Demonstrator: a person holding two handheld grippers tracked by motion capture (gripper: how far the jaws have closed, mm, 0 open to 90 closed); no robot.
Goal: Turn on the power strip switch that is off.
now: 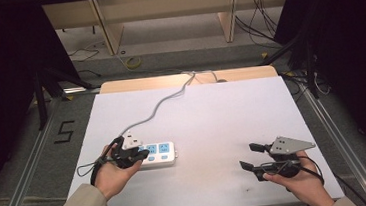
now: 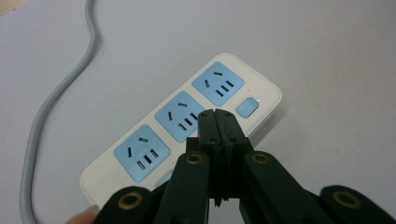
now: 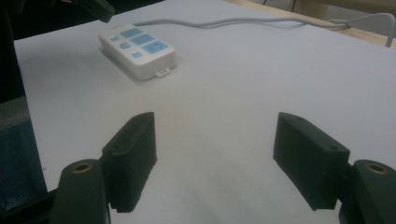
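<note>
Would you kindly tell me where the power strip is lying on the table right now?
In the high view the power strip lies flat on the white table, left of centre near the front, directly under the shut left gripper; its grey cord runs to the far edge.

The right claw gapes wide over the white table, the power strip well beyond.

We're seeing a white power strip with light-blue socket faces and a light-blue button, trailing a grey cord. Bench is showing pale lavender-white. Both tongs, left and right, are looking black with brass-coloured rivets.
</note>
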